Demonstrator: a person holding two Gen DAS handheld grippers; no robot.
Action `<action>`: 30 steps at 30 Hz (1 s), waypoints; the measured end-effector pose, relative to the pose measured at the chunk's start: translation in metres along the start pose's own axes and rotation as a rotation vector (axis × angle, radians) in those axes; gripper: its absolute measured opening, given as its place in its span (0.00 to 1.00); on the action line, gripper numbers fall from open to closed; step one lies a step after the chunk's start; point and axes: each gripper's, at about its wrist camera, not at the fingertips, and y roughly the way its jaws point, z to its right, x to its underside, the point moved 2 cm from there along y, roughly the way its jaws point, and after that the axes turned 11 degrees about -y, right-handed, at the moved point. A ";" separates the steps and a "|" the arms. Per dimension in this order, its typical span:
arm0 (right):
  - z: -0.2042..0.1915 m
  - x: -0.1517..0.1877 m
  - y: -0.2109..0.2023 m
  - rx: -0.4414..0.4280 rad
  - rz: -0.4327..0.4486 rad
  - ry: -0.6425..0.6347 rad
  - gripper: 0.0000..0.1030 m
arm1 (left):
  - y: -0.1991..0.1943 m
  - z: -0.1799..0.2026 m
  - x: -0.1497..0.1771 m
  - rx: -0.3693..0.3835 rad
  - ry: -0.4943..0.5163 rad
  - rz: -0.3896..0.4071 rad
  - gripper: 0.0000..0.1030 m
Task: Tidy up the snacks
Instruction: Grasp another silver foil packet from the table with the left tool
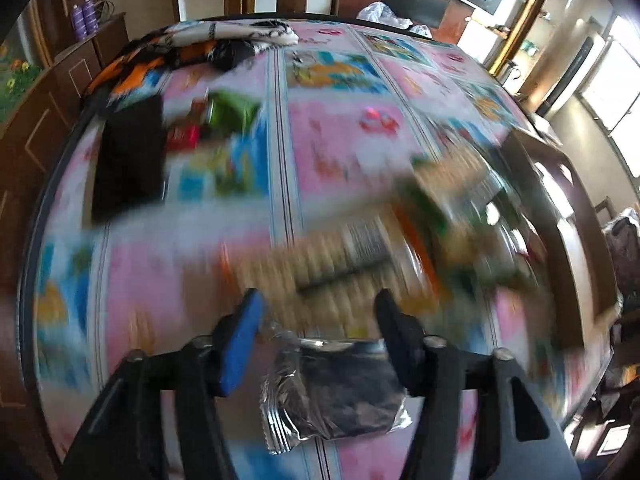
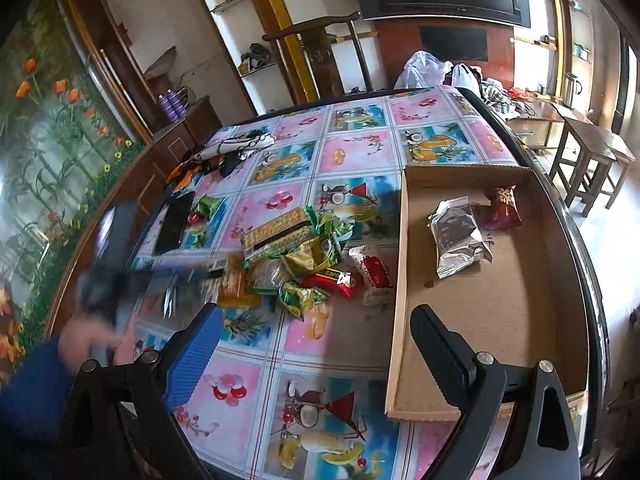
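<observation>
A silver packet [image 1: 332, 392] is pinched in the left tongs [image 1: 320, 304] for boxing; the right tongs [image 2: 316, 320] are spread, empty, above the tabletop [image 2: 240, 392].

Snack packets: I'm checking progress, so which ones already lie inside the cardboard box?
Two: the silver foil packet and the dark red packet beside it. The others sit piled on the tablecloth.
</observation>
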 end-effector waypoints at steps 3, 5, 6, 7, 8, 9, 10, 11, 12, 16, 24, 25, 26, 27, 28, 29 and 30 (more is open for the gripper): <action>-0.003 -0.004 0.005 -0.011 -0.003 0.005 0.94 | -0.016 0.001 0.042 0.054 0.019 -0.041 0.66; -0.007 -0.005 0.010 -0.019 -0.008 0.005 0.94 | -0.029 -0.005 0.054 0.083 0.004 -0.027 0.69; -0.010 -0.006 0.012 -0.027 -0.009 0.003 0.94 | -0.037 -0.006 0.059 0.114 0.001 -0.017 0.76; -0.015 -0.007 0.015 -0.038 -0.013 -0.004 0.94 | -0.044 -0.005 0.063 0.133 0.017 -0.014 0.78; -0.019 -0.008 0.018 -0.044 -0.018 -0.009 0.94 | -0.048 -0.004 0.066 0.150 0.053 -0.017 0.81; -0.021 -0.008 0.020 -0.050 -0.023 -0.012 0.94 | -0.051 -0.003 0.069 0.154 0.095 -0.026 0.81; -0.026 -0.008 0.024 -0.062 -0.030 -0.018 0.94 | -0.051 -0.004 0.069 0.147 0.106 -0.033 0.81; -0.029 -0.009 0.025 -0.069 -0.034 -0.025 0.94 | -0.052 -0.007 0.071 0.148 0.108 -0.053 0.81; -0.032 -0.009 0.027 -0.074 -0.037 -0.035 0.94 | -0.052 -0.010 0.073 0.158 0.100 -0.067 0.82; -0.041 -0.008 0.029 -0.086 -0.039 -0.060 0.94 | -0.043 -0.014 0.073 0.135 0.012 -0.087 0.84; -0.026 0.000 0.030 -0.067 -0.058 -0.010 0.94 | -0.012 0.020 0.072 -0.028 0.076 -0.059 0.84; -0.023 0.002 0.031 -0.067 -0.068 -0.002 0.94 | -0.009 0.021 0.072 -0.040 0.072 -0.056 0.84; -0.021 0.003 0.032 -0.066 -0.074 0.003 0.94 | -0.006 0.021 0.071 -0.051 0.072 -0.056 0.81; -0.020 0.004 0.032 -0.066 -0.077 0.005 0.94 | -0.003 0.021 0.073 -0.065 0.075 -0.049 0.81; -0.019 0.005 0.034 -0.071 -0.082 0.006 0.94 | -0.003 0.021 0.073 -0.065 0.079 -0.033 0.80; -0.019 0.006 0.038 -0.084 -0.093 0.001 0.94 | -0.003 0.022 0.074 -0.064 0.084 -0.024 0.80; -0.019 0.006 0.041 -0.092 -0.101 -0.007 0.94 | -0.003 0.022 0.075 -0.063 0.089 -0.013 0.79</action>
